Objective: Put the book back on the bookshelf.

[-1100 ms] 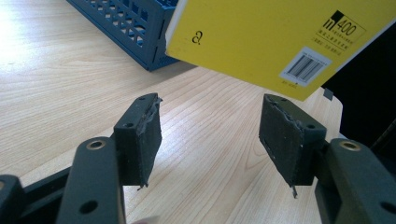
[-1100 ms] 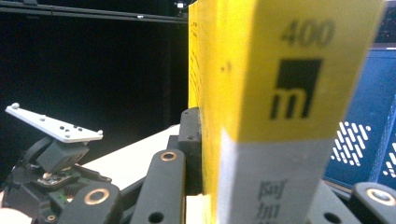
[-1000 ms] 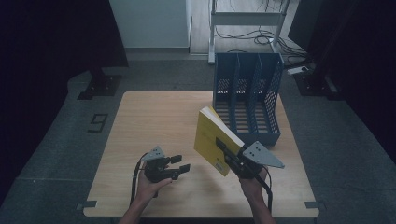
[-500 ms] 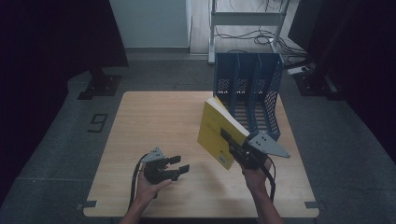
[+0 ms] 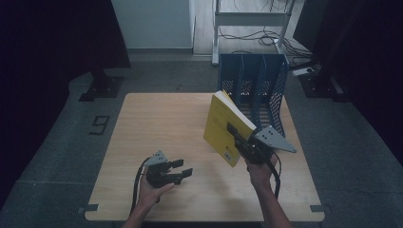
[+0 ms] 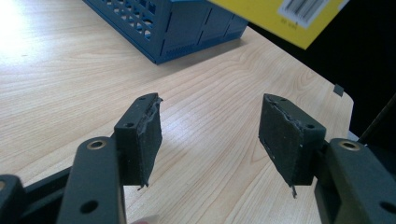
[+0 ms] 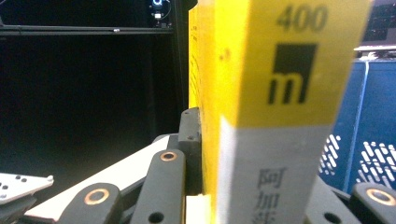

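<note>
A thick yellow book (image 5: 222,124) is held tilted in the air above the right half of the wooden table (image 5: 157,123), and my right gripper (image 5: 234,133) is shut on its lower edge. In the right gripper view the book's spine (image 7: 266,93) stands upright between the jaws, with one pad (image 7: 190,140) pressed against its cover. Just behind the book stands a blue slotted file rack (image 5: 254,85). My left gripper (image 5: 183,167) rests at the table's front left, open, and in its own view the left gripper (image 6: 210,119) has only bare wood between its pads.
In the left gripper view the blue rack (image 6: 187,23) lies ahead and a corner of the yellow book (image 6: 294,14) hangs above. The table's right edge is close to the rack. Dark floor and a metal stand with cables lie beyond the table.
My right hand has carried the book up and to the right, closer to the blue rack. The left gripper has stayed where it was.
</note>
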`<state>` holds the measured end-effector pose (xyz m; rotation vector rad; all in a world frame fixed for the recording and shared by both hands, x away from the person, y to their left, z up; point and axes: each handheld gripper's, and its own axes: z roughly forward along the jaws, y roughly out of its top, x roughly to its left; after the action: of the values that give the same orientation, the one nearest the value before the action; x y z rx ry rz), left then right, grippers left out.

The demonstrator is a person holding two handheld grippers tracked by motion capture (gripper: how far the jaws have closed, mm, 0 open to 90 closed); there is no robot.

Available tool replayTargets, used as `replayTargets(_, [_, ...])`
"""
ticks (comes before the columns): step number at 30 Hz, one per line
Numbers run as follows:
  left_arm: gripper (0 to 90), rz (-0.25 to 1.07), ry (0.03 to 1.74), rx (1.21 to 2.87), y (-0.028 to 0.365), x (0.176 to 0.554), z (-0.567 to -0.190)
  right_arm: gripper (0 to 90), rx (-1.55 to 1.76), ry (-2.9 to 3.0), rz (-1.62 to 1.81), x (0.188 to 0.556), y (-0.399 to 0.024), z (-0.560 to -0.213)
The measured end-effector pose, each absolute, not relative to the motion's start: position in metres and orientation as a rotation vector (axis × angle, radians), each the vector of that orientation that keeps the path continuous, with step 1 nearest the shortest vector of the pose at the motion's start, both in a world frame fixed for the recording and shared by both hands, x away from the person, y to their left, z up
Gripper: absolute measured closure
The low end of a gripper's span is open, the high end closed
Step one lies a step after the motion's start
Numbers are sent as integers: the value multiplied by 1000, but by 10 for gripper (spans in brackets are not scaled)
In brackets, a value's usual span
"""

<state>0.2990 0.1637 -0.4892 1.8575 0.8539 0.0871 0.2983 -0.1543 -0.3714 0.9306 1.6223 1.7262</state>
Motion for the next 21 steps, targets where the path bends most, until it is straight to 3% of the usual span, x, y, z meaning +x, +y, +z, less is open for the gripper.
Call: replayTargets(21, [390, 90, 866, 1865, 164, 300, -492, 749, 941, 1596, 1635, 325, -144, -356])
